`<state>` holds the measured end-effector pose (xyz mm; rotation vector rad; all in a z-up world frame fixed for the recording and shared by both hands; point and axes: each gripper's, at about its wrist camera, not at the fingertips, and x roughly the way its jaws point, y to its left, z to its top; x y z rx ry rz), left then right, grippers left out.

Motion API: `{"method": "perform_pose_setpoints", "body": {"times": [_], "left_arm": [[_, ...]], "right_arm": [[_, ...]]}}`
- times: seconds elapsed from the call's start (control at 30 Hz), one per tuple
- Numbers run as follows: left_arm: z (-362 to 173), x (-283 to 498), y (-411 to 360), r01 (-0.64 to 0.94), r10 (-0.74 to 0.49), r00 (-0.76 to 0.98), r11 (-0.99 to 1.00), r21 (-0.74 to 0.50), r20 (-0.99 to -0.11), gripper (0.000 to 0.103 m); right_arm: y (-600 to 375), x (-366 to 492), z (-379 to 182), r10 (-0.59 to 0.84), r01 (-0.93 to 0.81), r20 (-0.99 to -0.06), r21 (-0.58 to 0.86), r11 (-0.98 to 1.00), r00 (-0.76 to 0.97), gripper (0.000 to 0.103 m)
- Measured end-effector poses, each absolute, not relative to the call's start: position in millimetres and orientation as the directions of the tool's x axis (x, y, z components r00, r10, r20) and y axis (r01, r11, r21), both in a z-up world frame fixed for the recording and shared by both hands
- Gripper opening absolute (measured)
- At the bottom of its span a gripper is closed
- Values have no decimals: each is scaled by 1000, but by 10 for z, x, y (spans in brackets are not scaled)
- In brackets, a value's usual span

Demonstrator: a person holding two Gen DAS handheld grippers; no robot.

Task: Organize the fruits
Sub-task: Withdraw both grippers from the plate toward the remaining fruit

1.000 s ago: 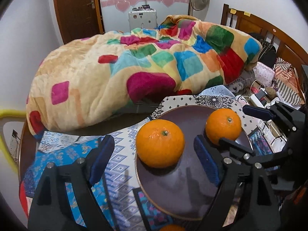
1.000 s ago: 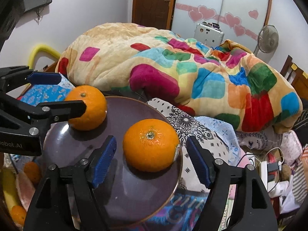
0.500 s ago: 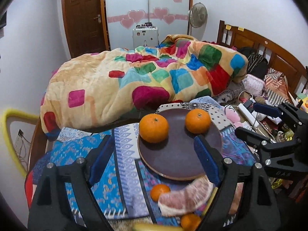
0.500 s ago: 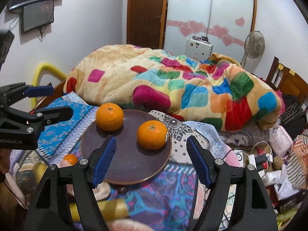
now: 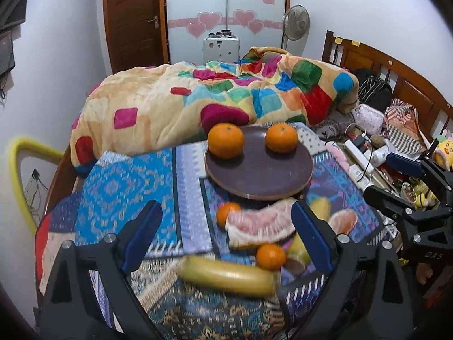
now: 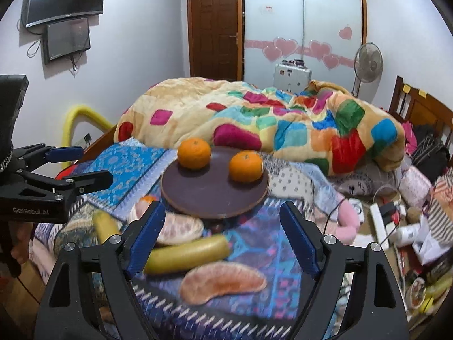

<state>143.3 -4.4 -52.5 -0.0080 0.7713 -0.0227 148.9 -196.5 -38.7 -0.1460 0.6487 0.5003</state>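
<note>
A dark round plate (image 5: 254, 175) (image 6: 209, 195) rests on the patterned cloth with two oranges (image 5: 225, 140) (image 5: 281, 137) on its far half. In front of it lie a pomelo segment (image 5: 260, 226), small oranges (image 5: 271, 255) and a banana (image 5: 226, 276). The right wrist view shows a banana (image 6: 187, 253) and a pomelo segment (image 6: 223, 282) close by. My left gripper (image 5: 225, 206) (image 6: 94, 163) hovers back from the plate, jaws opening, gripping nothing. My right gripper (image 6: 222, 208) (image 5: 378, 175) also hangs short of the plate, jaws opening and empty.
A bulky multicoloured quilt (image 5: 215, 99) lies right behind the plate. Cables, a power strip (image 5: 359, 158) and bags crowd the right side by the wooden headboard (image 5: 396, 68). A yellow padded rail (image 5: 17, 170) curves at the left.
Both grippers have drawn back and upward from the plate, their jaws wider. The two oranges stay on the plate. Loose bananas, pomelo pieces and small oranges have come into view.
</note>
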Motion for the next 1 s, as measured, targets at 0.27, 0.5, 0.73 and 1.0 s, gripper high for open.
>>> {"method": "perform_pose_setpoints", "body": {"times": [0.27,0.5,0.73,1.0], "left_arm": [[-1010,1168,-152,26,-13,680,1000,7,-733,94],[-1257,1042,-254,25,1,687,999,25,-727,94],[-1385,1024,-286,11,66,697,995,102,-714,96],[-1451,918,-15,34,-9,671,999,18,-741,96]], "right_arm": [[-2099,1273,-749,364,-456,-634,19,890,683,81],[-2090,1136,-1085,361,-449,-651,35,893,668,81],[-1892,1128,-1323,332,-444,-672,6,896,662,81],[-1937,1136,-1349,297,-429,-663,-40,902,687,79]]}}
